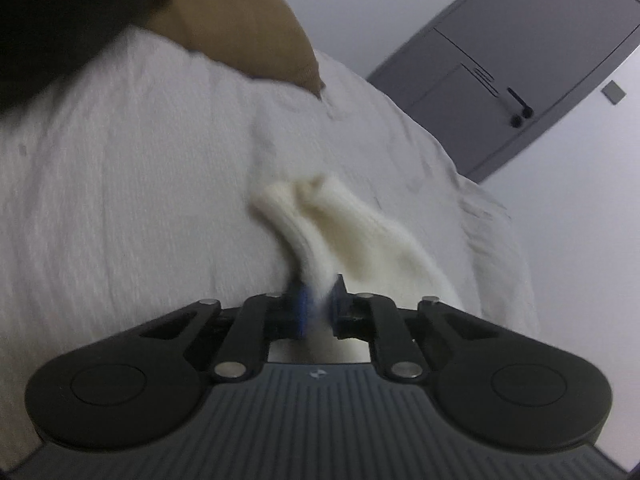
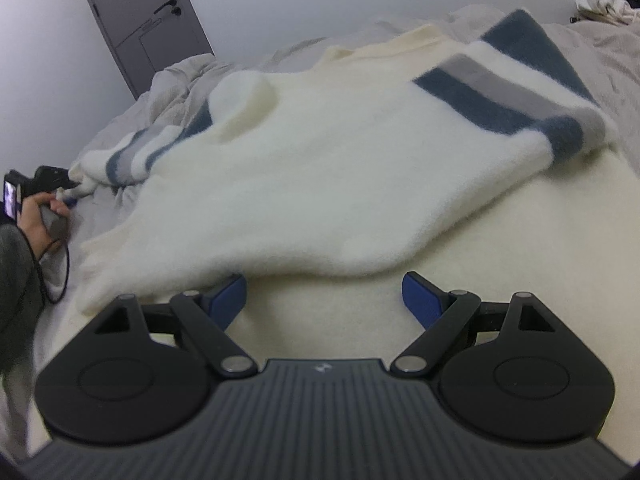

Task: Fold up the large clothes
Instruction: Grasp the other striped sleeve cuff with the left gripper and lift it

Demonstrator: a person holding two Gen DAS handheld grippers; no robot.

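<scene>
Sweater [image 2: 320, 168] cuff sits pinched in the left gripper [image 1: 318, 312]; the right gripper [image 2: 324, 300] hovers spread wide above its cream body, sprawled over a rumpled grey bed [image 2: 608, 60], grey door [image 2: 140, 12] behind.

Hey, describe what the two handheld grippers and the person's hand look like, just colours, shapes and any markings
The left gripper and right gripper match: matte black linkage arms with silver pivot pins, two round black side housings, a ribbed dark grey body bearing a small pale logo, and blue finger pads. The person's bare left hand emerges from a dark grey sleeve, with a thin black cable looping below.
</scene>
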